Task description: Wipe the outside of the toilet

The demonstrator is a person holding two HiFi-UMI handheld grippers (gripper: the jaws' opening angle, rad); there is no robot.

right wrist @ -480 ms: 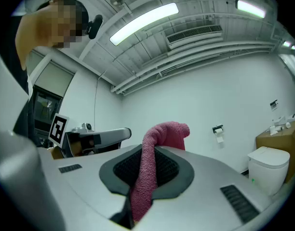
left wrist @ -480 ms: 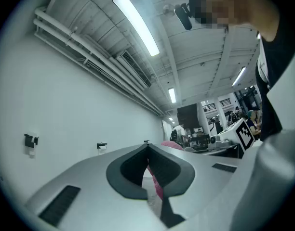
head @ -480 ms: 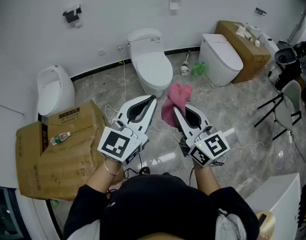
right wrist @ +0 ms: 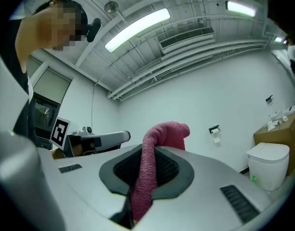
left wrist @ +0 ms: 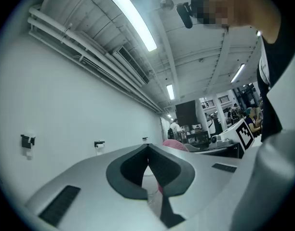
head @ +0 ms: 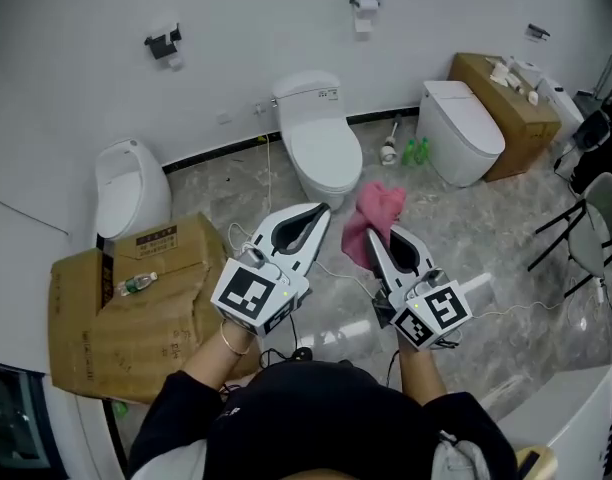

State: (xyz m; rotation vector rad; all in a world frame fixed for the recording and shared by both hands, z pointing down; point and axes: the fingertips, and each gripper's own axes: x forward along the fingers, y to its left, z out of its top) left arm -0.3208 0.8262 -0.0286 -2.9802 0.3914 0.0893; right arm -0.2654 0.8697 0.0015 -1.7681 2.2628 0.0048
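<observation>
At the far left a white urinal (head: pixel 131 193) stands against the wall. Just near of it a big cardboard box (head: pixel 96 338) sits on the floor with its flaps spread. A small plastic bottle (head: pixel 136 286) lies on its side on the cardboard beside the labelled top panel; I cannot tell whether it is inside the box or only resting on it.

The person holds the left gripper (head: pixel 322 209) in front of them, pointing toward the far wall. Its jaws are pressed together with nothing between them. Beyond its tip is the toilet (head: pixel 321 143), white, lid down, backed against the far wall, with no gripper touching it.

Right of that, the right gripper (head: pixel 372 235) is clamped on a pink cloth (head: pixel 378 211). The cloth runs up through the jaws and flops over their tip, and it hangs in the air near the toilet's front right, apart from it.

Further right, two green bottles (head: pixel 417 151) and a brush (head: pixel 389 152) stand on the floor by the wall. They are between the toilet and a second toilet (head: pixel 464 133). Behind that one another box (head: pixel 498 103) stands against the wall. It carries a few pale items on top, too small to identify.
</observation>
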